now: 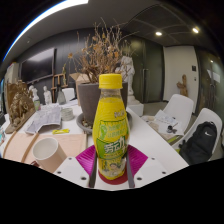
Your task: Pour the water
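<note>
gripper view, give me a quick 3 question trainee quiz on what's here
1. True or false: the tool has a yellow-capped bottle between its fingers.
2. Which stands to the bottle's side on the table? A) white cup B) red kettle C) blue bowl
3. Fill in: behind the bottle is a pot of dried ____.

Key:
1. True; whether both pads press on it is hard to tell.
2. A, the white cup.
3. Branches, in the plant pot.

Upright yellow-capped bottle [110,125], green-yellow label, between the jaws
</note>
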Demonstrator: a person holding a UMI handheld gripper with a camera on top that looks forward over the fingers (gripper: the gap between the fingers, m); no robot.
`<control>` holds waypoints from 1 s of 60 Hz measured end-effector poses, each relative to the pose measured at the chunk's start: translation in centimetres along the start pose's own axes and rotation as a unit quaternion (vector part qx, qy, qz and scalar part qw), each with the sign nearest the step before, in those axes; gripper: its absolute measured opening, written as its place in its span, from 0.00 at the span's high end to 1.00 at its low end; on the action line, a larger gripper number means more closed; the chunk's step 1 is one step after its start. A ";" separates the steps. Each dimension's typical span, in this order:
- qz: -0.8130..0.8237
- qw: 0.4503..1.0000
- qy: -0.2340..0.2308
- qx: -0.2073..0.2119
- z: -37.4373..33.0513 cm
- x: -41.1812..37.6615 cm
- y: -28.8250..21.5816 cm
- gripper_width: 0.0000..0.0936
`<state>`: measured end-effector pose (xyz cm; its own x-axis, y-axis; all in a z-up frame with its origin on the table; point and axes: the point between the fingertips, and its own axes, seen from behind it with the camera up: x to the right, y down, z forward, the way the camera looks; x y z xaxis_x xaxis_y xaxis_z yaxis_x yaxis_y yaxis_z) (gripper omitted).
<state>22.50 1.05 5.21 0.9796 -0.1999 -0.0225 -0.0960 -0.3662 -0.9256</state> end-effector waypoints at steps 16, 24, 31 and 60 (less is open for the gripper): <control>0.029 0.999 -0.025 -0.037 -7.3 -3.2 -2.0 0.09; 0.032 0.999 -0.032 -0.031 -15.6 -6.2 -4.6 0.09; 0.021 0.999 -0.018 -0.037 -23.2 -8.2 -5.2 0.09; -0.017 0.998 0.011 -0.054 -41.4 -14.2 -2.8 0.08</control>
<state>1.58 -32.73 23.73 0.9785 -0.2054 0.0172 -0.0831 -0.4693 -0.8791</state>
